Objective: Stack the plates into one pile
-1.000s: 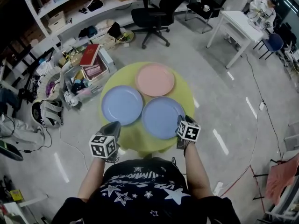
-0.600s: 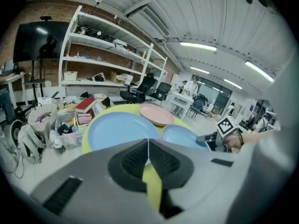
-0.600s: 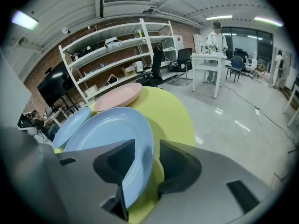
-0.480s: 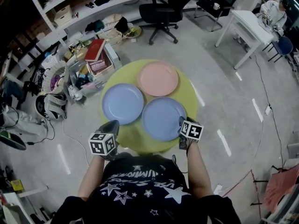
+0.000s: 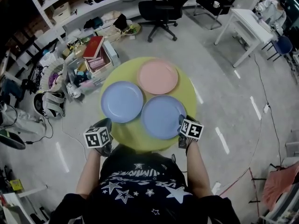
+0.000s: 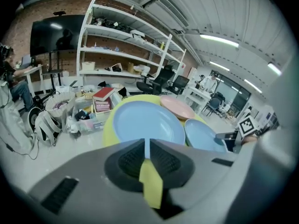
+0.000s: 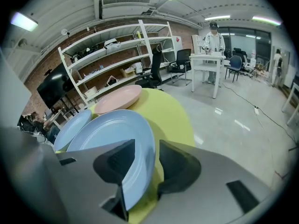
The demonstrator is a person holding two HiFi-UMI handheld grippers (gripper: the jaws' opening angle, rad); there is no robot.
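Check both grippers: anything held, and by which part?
Nothing is held. Right gripper straddles the rim of the right blue plate, jaws just opened, pads off it. Left gripper is shut and empty.

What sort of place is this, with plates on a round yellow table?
Likely a shared office or lab workspace: tall open shelving along the wall, a black office chair, a white desk.

Open-plan lab and office space: white metal shelving (image 5: 60,10) stacked with boxes lines a brick wall (image 6: 39,62) at 11 o'clock, with a black swivel chair (image 5: 161,6) at 12 and a white table (image 5: 240,24) at 2. Strip lights (image 6: 219,40) run overhead above a polished grey floor (image 5: 224,101).
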